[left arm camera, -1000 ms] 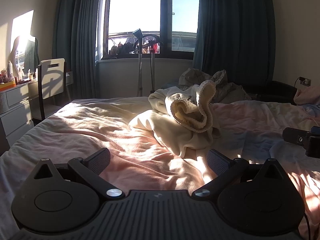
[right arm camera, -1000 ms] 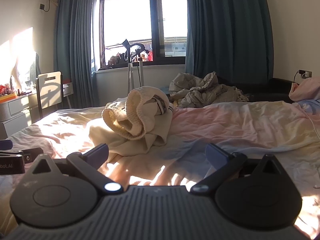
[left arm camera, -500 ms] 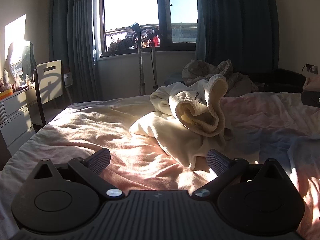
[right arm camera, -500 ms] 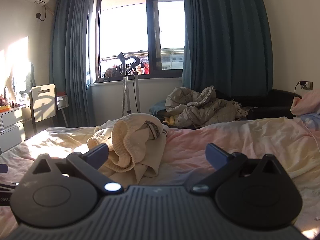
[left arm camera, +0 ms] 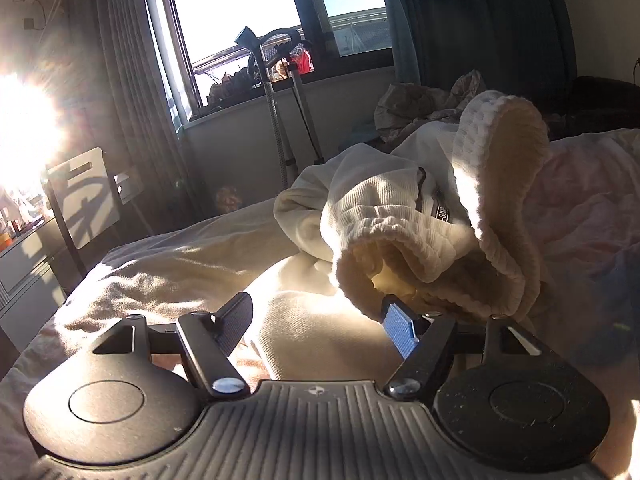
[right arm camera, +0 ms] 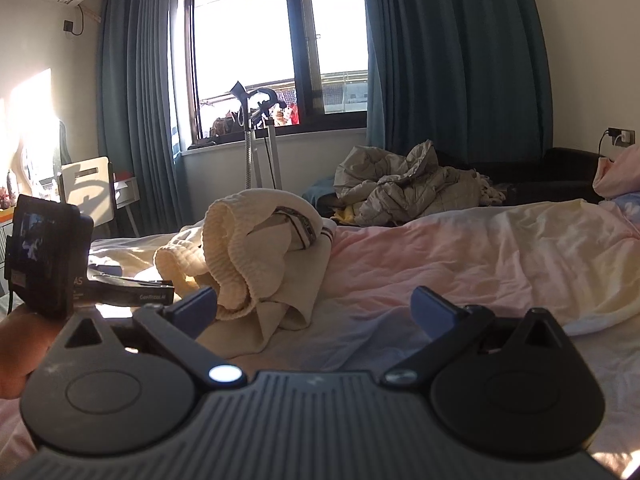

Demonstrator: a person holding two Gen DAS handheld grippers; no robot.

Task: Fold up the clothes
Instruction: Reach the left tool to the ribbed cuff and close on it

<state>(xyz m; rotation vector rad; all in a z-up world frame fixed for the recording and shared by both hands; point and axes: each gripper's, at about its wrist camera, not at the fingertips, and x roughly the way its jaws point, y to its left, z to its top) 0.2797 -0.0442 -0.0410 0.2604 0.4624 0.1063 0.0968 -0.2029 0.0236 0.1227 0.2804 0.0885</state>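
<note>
Cream garment (left arm camera: 420, 216) heaped on bed (left arm camera: 160, 272), left gripper (left arm camera: 320, 320) closing around its edge, right gripper (right arm camera: 316, 308) spread.

Low sun through window (right arm camera: 280, 52); glare left, probably mirror; fisheye-bent edges.

garment (left arm camera: 400, 216): we see cream knit cloth, ribbed cuffs, fleecy inside
bedsheet (right arm camera: 480, 248): soft, matt, wrinkled cloth
left gripper (left arm camera: 316, 320): matt black plastic, shiny metal screws

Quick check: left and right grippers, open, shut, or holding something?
Left gripper: open, fingers have just been closing around the cream garment, not pinching it yet.
Right gripper: open, holding nothing.
</note>
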